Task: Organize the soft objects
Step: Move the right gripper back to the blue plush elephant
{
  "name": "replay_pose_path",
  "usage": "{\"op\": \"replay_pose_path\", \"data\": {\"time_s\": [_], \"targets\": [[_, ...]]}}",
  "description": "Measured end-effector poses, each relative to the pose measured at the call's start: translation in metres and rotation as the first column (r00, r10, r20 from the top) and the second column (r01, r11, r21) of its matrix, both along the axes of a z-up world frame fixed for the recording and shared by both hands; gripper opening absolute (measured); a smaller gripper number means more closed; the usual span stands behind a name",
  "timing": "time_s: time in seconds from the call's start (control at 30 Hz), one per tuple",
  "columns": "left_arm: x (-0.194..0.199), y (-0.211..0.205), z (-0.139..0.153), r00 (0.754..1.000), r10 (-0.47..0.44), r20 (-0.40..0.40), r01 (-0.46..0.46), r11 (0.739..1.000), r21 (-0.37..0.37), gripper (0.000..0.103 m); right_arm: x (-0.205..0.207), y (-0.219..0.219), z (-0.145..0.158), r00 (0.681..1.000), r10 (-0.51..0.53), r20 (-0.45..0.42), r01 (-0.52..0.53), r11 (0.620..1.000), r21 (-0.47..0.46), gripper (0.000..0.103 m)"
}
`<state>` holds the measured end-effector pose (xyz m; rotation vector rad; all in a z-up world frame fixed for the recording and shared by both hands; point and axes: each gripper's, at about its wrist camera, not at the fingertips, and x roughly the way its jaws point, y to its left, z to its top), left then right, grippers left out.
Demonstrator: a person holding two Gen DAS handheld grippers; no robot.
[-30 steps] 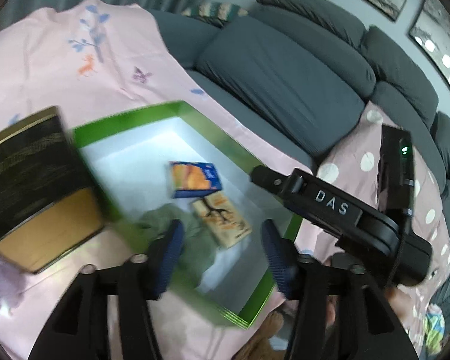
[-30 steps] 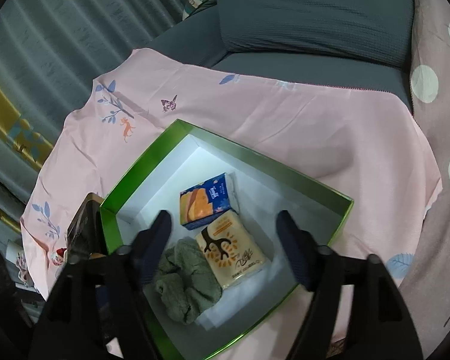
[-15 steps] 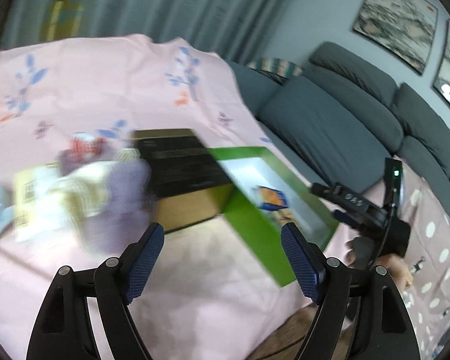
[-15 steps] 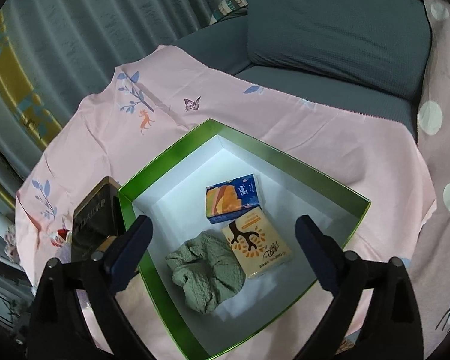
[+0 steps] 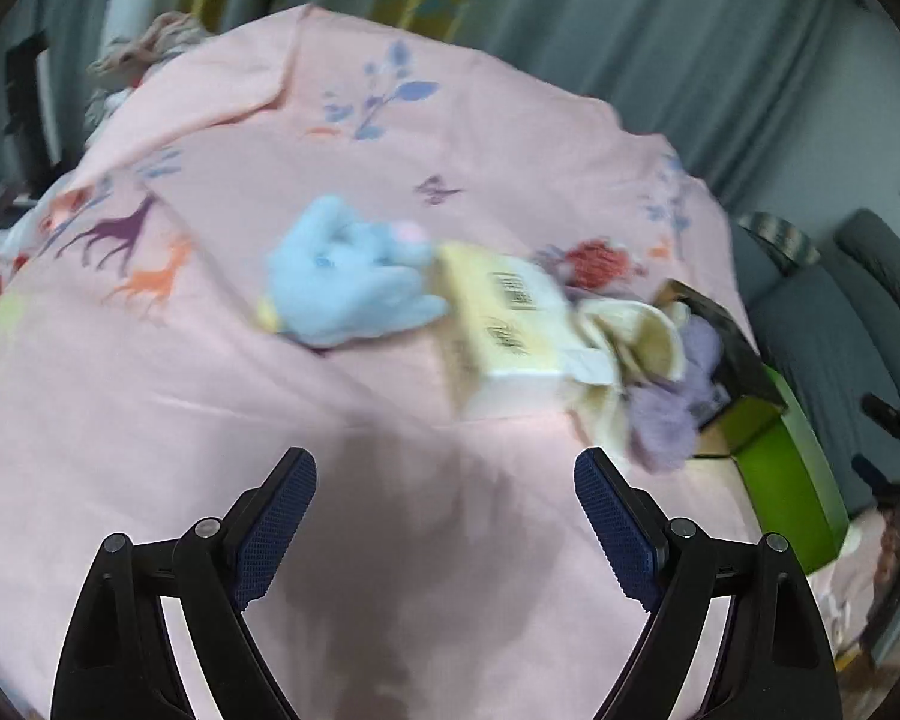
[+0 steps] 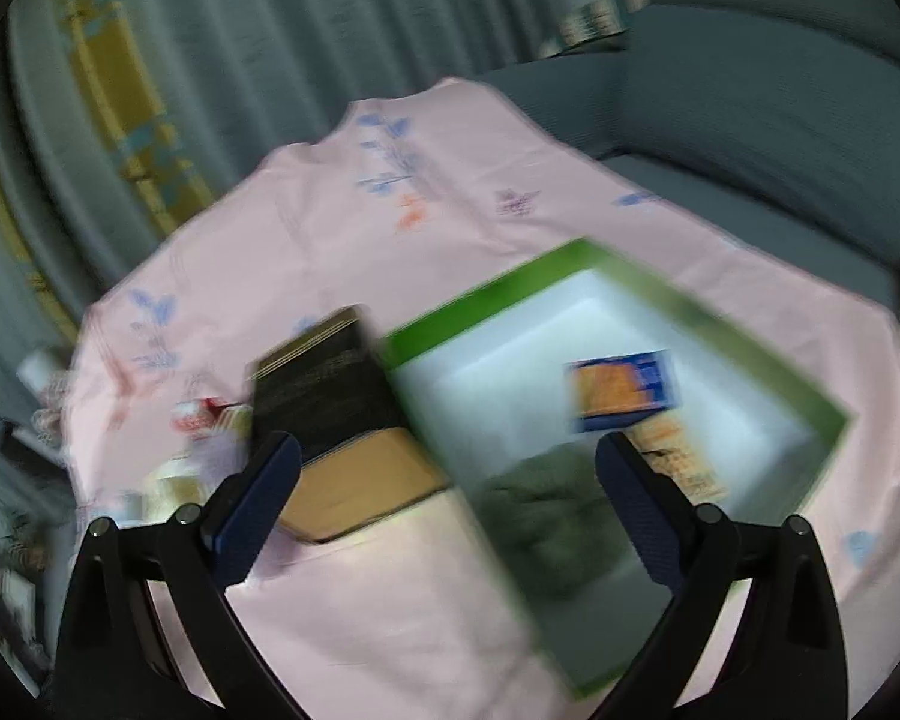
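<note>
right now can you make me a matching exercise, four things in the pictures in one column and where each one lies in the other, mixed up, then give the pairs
Things
1. blue plush toy
2. blue and orange packet
3. black and tan box
4. lilac soft item

Places
a. inside the green box
b. on the pink sheet, far side of the pale yellow pack from the green box
c. outside the green box, against its side
d. between the pale yellow pack and the black and tan box

Pairs: 1-b, 2-a, 3-c, 4-d

The left gripper (image 5: 444,516) has swung from the green box (image 5: 792,480) to the blue plush toy (image 5: 348,276), jaws opening, empty. The right gripper (image 6: 450,498) has widened above the box.
</note>
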<state>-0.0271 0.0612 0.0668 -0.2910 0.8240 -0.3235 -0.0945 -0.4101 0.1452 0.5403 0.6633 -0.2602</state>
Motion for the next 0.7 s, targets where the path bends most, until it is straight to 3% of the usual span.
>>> {"op": "replay_pose_path", "data": {"time_s": [0.1,0.23,0.43,0.53,0.63,0.7], "targets": [[-0.005,0.018,0.008,0.996,0.076,0.046,-0.076,0.997,0.018,0.088,0.006,0.026,0.005,0.999,0.031,0.045,-0.032,0.999,0.029,0.098],[0.004,0.046,0.002,0.99,0.14,0.015,-0.14,0.99,0.02,0.088,0.024,0.078,0.01,0.979,0.187,0.078,-0.19,0.981,0.042,0.099],[0.009,0.087,-0.004,0.963,0.265,-0.043,-0.265,0.964,0.001,0.088,0.074,0.19,0.001,0.889,0.458,0.007,-0.458,0.889,0.03,0.098],[0.012,0.104,-0.008,0.944,0.323,-0.065,-0.323,0.946,0.005,0.088,0.103,0.245,-0.004,0.878,0.479,-0.018,-0.479,0.877,-0.021,0.096],[0.013,0.115,-0.01,0.93,0.356,-0.088,-0.358,0.934,-0.003,0.088,0.135,0.299,-0.007,0.821,0.569,-0.041,-0.57,0.821,-0.029,0.091],[0.014,0.124,-0.011,0.925,0.364,-0.105,-0.369,0.929,-0.035,0.088,0.158,0.327,-0.013,0.804,0.587,-0.089,-0.592,0.806,-0.031,0.091]]}}
